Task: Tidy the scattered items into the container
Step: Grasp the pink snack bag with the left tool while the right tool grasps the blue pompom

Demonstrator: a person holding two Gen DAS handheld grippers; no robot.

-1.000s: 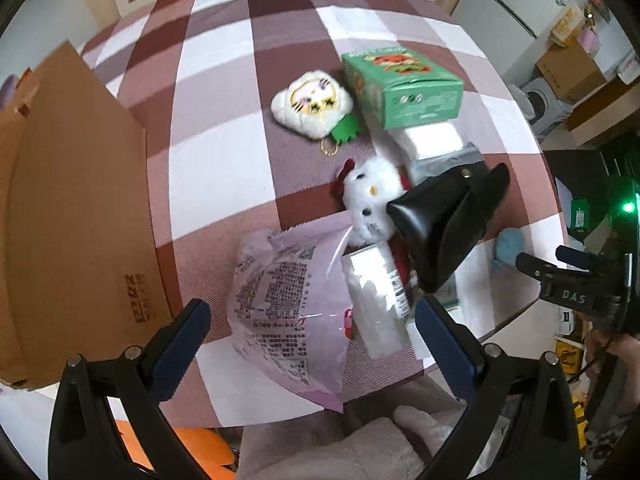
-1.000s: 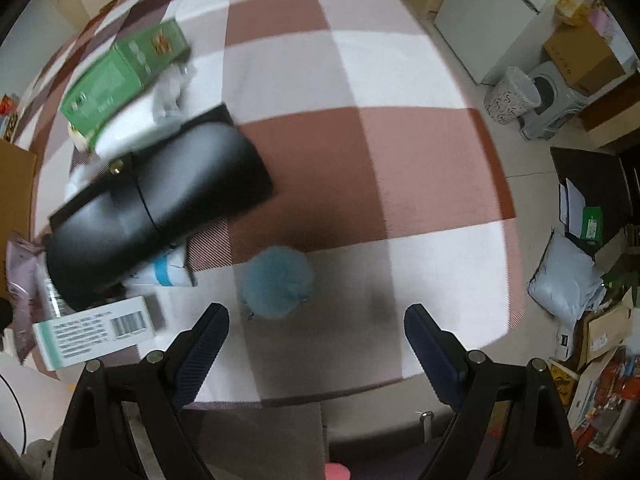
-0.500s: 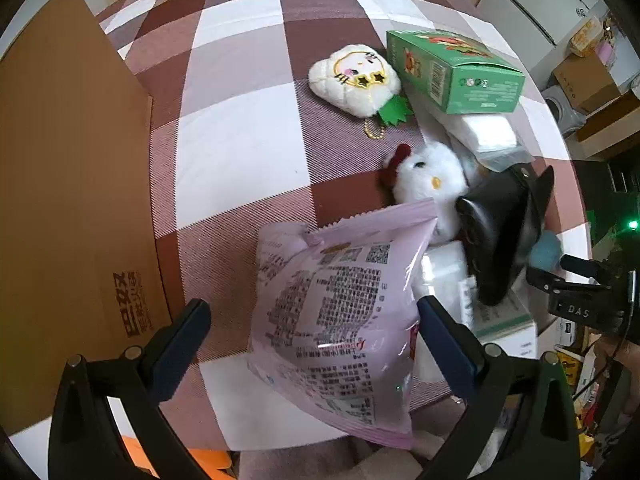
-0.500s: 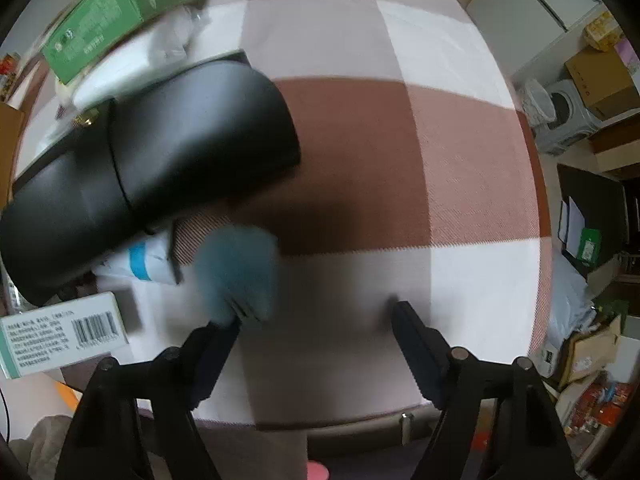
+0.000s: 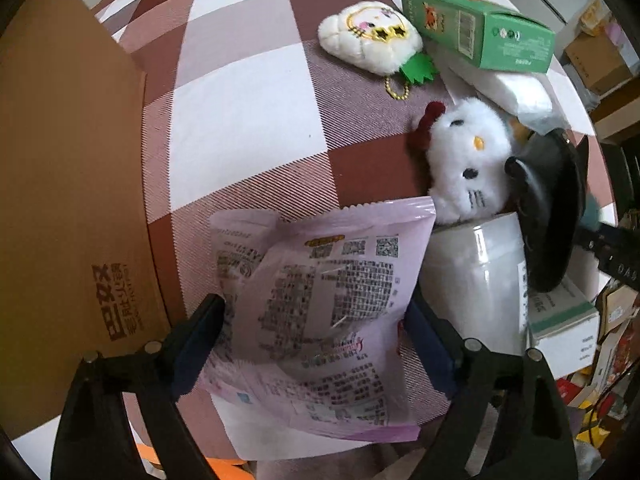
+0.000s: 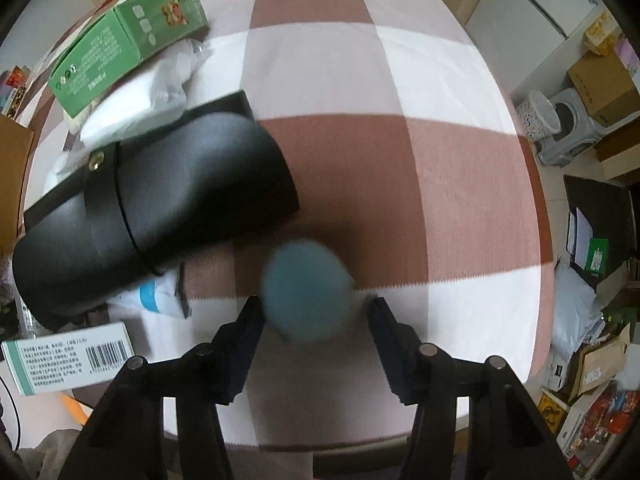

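While both tongs have just been closing, the left gripper (image 5: pixel 316 328) squeezes the crinkly purple snack bag (image 5: pixel 320 308) low in its frame, and the right gripper (image 6: pixel 316 320) is not yet tight round the fluffy blue ball (image 6: pixel 306 290) at lower centre; the soft ball could roll away, and the slippery bag could slide out before the brown cardboard box (image 5: pixel 68 200) on the left

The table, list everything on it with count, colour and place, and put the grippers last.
Tablecloth: one, brown and white check, covers the table.
Cardboard box: one, brown, left edge.
Snack bag: one, pink, between the left fingers.
Plush charm: one, white, by the green box.
Green box: one, far side, on a white packet.
Cat plush: one, white, above the bag.
Black case: one, middle.
Barcode box: one, white and teal, near edge.
Pompom: one, blue, between the right fingers.
Left gripper: closing around the bag.
Right gripper: closing; right pad clear of the pompom.
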